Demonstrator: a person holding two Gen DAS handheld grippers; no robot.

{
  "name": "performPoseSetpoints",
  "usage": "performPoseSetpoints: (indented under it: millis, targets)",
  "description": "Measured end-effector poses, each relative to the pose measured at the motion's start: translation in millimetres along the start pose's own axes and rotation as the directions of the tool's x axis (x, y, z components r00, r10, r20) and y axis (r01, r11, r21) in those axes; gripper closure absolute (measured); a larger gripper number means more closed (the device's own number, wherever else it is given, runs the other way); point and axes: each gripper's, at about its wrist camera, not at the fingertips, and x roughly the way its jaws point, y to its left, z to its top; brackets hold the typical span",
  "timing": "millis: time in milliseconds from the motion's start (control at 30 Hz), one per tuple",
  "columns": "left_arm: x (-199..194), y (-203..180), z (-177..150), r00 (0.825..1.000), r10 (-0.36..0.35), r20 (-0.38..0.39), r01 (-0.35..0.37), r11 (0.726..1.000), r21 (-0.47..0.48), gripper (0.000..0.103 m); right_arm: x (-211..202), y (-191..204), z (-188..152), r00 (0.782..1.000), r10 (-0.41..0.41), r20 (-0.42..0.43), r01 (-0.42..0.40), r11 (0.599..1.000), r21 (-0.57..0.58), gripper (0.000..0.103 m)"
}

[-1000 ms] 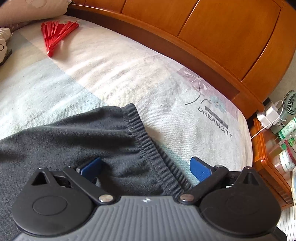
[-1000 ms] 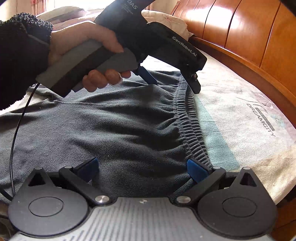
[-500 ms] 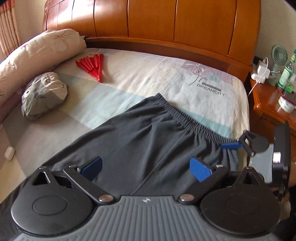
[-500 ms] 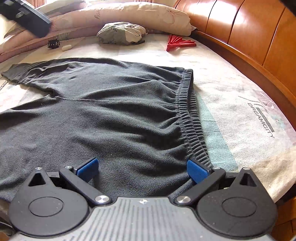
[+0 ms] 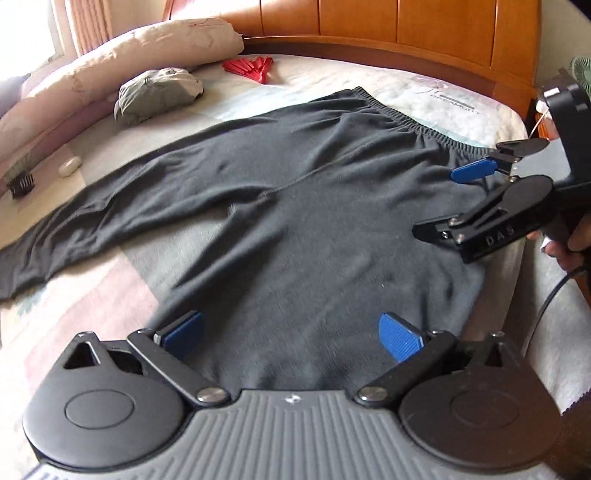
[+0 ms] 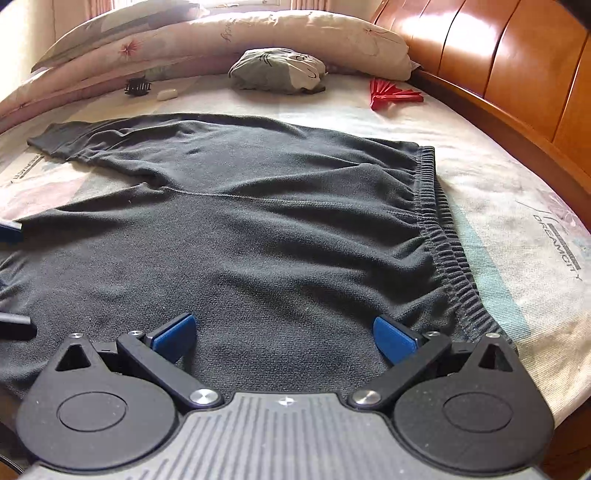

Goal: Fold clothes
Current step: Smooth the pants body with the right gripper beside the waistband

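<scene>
The dark trousers (image 6: pixel 258 236) are spread flat on the bed (image 6: pixel 517 206), not yet folded; both the left gripper (image 5: pixel 291 332) and the right gripper (image 6: pixel 284 332) are held released, nothing grasped.

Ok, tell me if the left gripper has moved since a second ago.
Yes. The left gripper has pulled back from the waistband and away from the headboard; it now sits over the trousers, with both legs in view.
</scene>
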Motion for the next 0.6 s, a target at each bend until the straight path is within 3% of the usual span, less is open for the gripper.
performPoseSetpoints:
  millis: [133,300,400,500,600]
  targets:
    - [0,3,-25,1.0,-0.001,-0.018,-0.002,0.99,-0.139,0.003,2,2,-1,1.0,-0.023,0.019,0.023,1.0,0.013,0.0]
    - [-19,-2,-39,0.999,0.047,-0.016,-0.048,0.99,-0.134,0.003,0,2,-5,0.999,-0.019,0.05,0.02,1.0,-0.008,0.0]
    - [-29,4,-41,0.995,0.098,-0.002,-0.097,0.986,-0.135,0.002,-4,4,2,1.0,-0.028,-0.001,0.028,1.0,-0.002,0.0]
    - [-26,17,-46,0.993,0.111,-0.049,-0.118,0.969,-0.215,0.003,-13,15,5,1.0,-0.001,0.002,0.001,1.0,-0.02,0.0]
    - [-26,21,-58,0.996,0.078,-0.05,-0.089,0.957,-0.277,0.002,-16,30,-2,1.0,0.019,-0.005,-0.02,0.996,-0.081,0.0]
